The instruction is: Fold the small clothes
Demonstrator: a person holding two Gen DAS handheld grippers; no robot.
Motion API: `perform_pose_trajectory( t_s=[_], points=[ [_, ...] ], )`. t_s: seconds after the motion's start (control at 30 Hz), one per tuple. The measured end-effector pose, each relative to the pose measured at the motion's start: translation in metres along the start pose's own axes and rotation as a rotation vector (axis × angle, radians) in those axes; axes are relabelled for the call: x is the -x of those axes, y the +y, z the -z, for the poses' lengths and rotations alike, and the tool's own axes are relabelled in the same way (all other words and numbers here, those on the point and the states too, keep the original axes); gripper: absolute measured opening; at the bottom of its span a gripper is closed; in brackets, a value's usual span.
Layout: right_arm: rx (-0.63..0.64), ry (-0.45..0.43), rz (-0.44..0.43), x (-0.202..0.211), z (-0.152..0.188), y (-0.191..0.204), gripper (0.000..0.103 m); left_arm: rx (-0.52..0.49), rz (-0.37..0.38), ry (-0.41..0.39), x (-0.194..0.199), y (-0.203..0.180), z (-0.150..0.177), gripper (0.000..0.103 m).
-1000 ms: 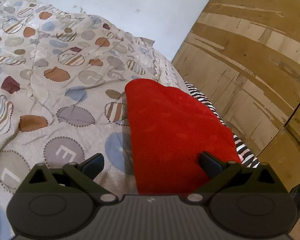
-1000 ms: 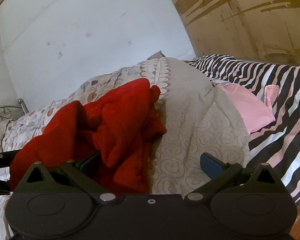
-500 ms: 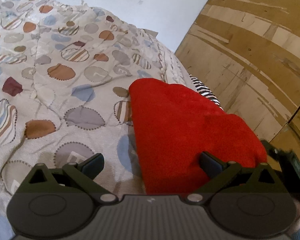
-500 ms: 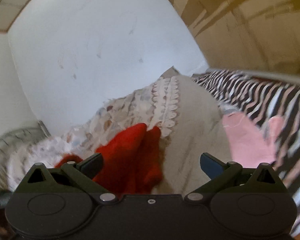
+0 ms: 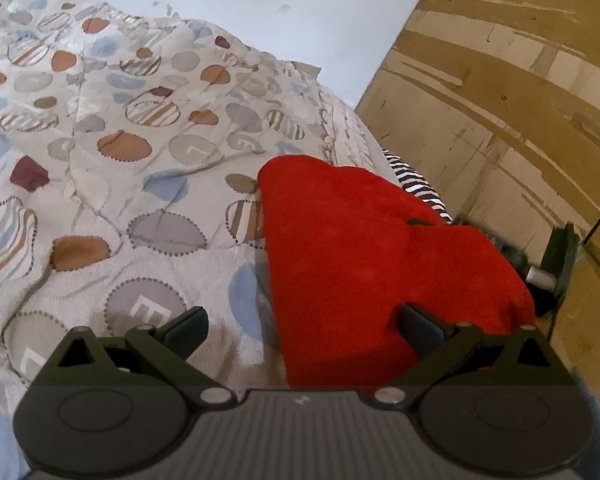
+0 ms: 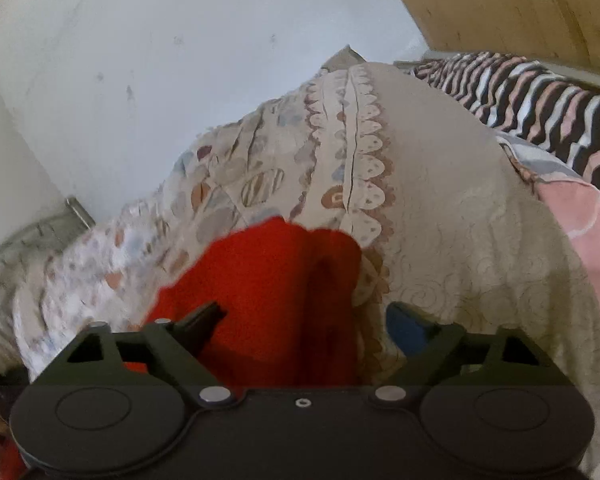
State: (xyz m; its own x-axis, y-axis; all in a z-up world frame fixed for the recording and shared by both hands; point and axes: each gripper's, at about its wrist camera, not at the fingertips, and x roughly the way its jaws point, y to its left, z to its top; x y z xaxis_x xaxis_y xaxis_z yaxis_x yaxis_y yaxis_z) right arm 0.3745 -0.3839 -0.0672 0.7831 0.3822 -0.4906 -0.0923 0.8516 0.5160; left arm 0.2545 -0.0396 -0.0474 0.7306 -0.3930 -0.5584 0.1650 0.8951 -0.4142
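Note:
A red fleece garment [image 5: 364, 256] lies in a heap on the patterned quilt [image 5: 112, 152]. My left gripper [image 5: 302, 330] hovers open over the garment's near left edge, its right finger above the red cloth, its left finger above the quilt. In the right wrist view the same red garment [image 6: 268, 280] fills the space in front of my right gripper [image 6: 306, 320]. Its jaws are closing with the red cloth between them, and the pads do not press on it. The right gripper's body [image 5: 556, 264] shows beyond the garment's right side in the left wrist view.
A pink cloth [image 6: 584, 232] and a black, white and pink striped sheet [image 6: 532, 96] lie right of the quilt. A white wall [image 6: 172, 48] stands behind the bed and a wooden panel [image 5: 500, 92] to its right. A metal bed frame [image 6: 28, 232] shows at far left.
My right gripper has swept in toward the red garment, which now sits between its narrowing jaws. It has come into the left wrist view at the right. The left gripper has stayed put.

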Motion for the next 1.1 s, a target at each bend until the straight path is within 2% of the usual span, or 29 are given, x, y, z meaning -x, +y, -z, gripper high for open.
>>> perform_pose_trajectory(
  t_s=[0.07, 0.1, 0.27, 0.4, 0.5, 0.6, 0.67, 0.77, 1.1],
  points=[
    [0.134, -0.063, 0.015, 0.001, 0.019, 0.005, 0.084, -0.016, 0.005, -0.006, 0.002, -0.001, -0.002, 0.103],
    [0.153, -0.089, 0.011, 0.004, 0.028, 0.005, 0.084, -0.017, 0.012, -0.017, 0.004, -0.001, -0.003, 0.103],
    [0.058, -0.093, -0.040, 0.002, 0.029, -0.016, 0.084, 0.005, 0.006, -0.102, 0.014, 0.003, -0.016, 0.102],
    [0.056, -0.099, -0.047, 0.002, 0.030, -0.017, 0.085, 0.037, 0.061, -0.123, 0.010, 0.004, -0.031, 0.102],
    [0.054, -0.107, -0.050, 0.003, 0.031, -0.017, 0.085, 0.036, 0.098, -0.092, -0.003, -0.004, -0.034, 0.102],
    [0.053, -0.105, -0.051, 0.003, 0.032, -0.017, 0.085, -0.012, 0.122, -0.042, -0.018, -0.015, -0.019, 0.102],
    [0.049, -0.107, -0.057, 0.004, 0.033, -0.018, 0.085, -0.003, 0.119, -0.064, -0.022, -0.016, -0.007, 0.103],
    [0.041, -0.114, -0.068, 0.005, 0.035, -0.020, 0.086, 0.054, 0.133, -0.040, -0.028, -0.009, 0.000, 0.103],
    [0.034, -0.121, -0.077, 0.005, 0.035, -0.021, 0.086, 0.019, 0.101, -0.054, -0.026, -0.015, 0.001, 0.103]
  ],
)
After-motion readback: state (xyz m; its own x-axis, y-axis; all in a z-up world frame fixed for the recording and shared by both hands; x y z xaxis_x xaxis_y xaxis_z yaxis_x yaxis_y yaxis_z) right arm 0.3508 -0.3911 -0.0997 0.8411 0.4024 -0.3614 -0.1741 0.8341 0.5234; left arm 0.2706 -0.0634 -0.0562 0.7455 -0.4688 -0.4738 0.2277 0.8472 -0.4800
